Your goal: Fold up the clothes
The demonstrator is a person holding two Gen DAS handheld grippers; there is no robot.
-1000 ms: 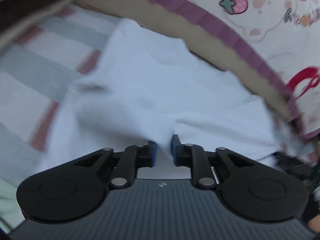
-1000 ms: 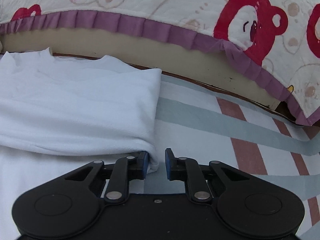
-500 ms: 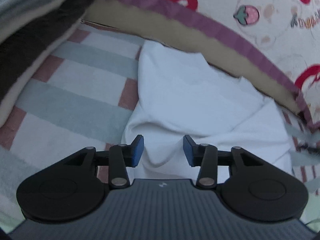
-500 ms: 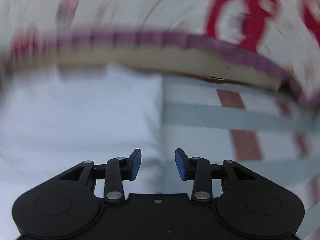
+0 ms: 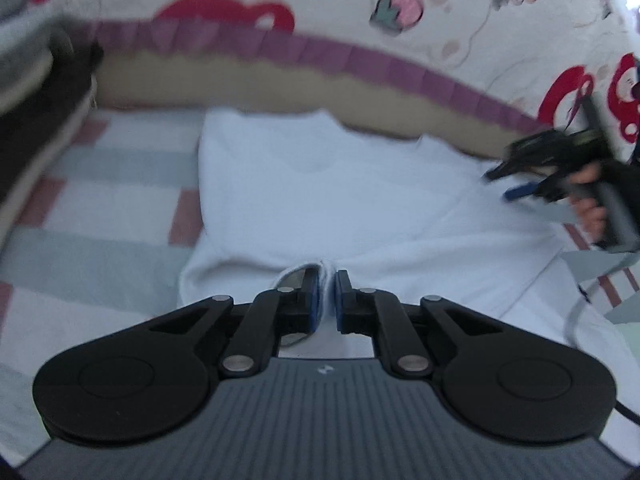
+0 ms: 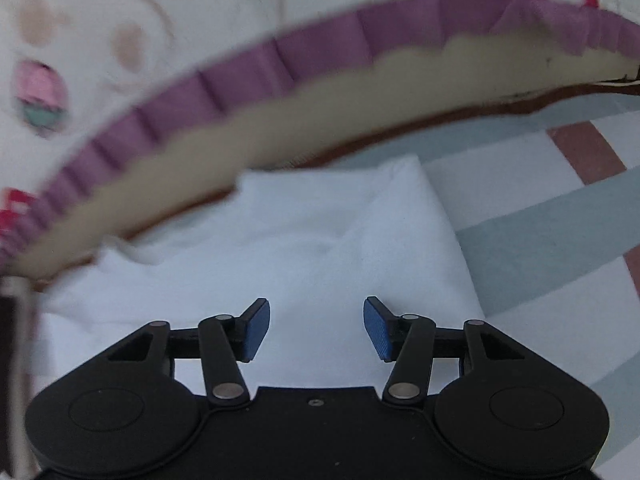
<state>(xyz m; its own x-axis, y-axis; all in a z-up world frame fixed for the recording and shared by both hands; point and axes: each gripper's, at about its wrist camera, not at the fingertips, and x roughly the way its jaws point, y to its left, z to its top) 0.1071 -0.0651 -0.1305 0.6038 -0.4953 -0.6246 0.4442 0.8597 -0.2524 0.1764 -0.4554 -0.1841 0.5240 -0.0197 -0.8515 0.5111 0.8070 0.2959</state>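
Although the white garment [image 5: 340,200] is seen already doubled over on the striped mat [image 5: 100,216], with an upper layer laid across a lower one and a fold line running across its near part, it cannot be settled from the views alone how many folds remain. The garment is spread flat close against the cream edge of the bed [image 5: 240,80], under the purple frill of the patterned bedspread [image 5: 460,8]. At its far edge two small peaks are visible, which may be a neckline or sleeve ends; this cannot be told through the blur. A further fold, to bring it to a compact packet, is judged likely to be left, since the cloth is as yet wide and its near right portion trails loosely toward the mat.

The left hand-held gripper [image 5: 327,294] is seen closed together, with a ridge of the white cloth pinched between its blue pads at the near edge of the fold. The right hand-held gripper [image 6: 316,328] is seen with its fingers wide apart and nothing between them; it is held over the right part of the garment [image 6: 320,240], near the folded side edge, and whether the cloth is touched cannot be told. In the left view this same tool is glimpsed at the right, gripped by a person's hand [image 5: 588,200]. A dark stack of fabric [image 5: 36,92] is partly visible at the far left.
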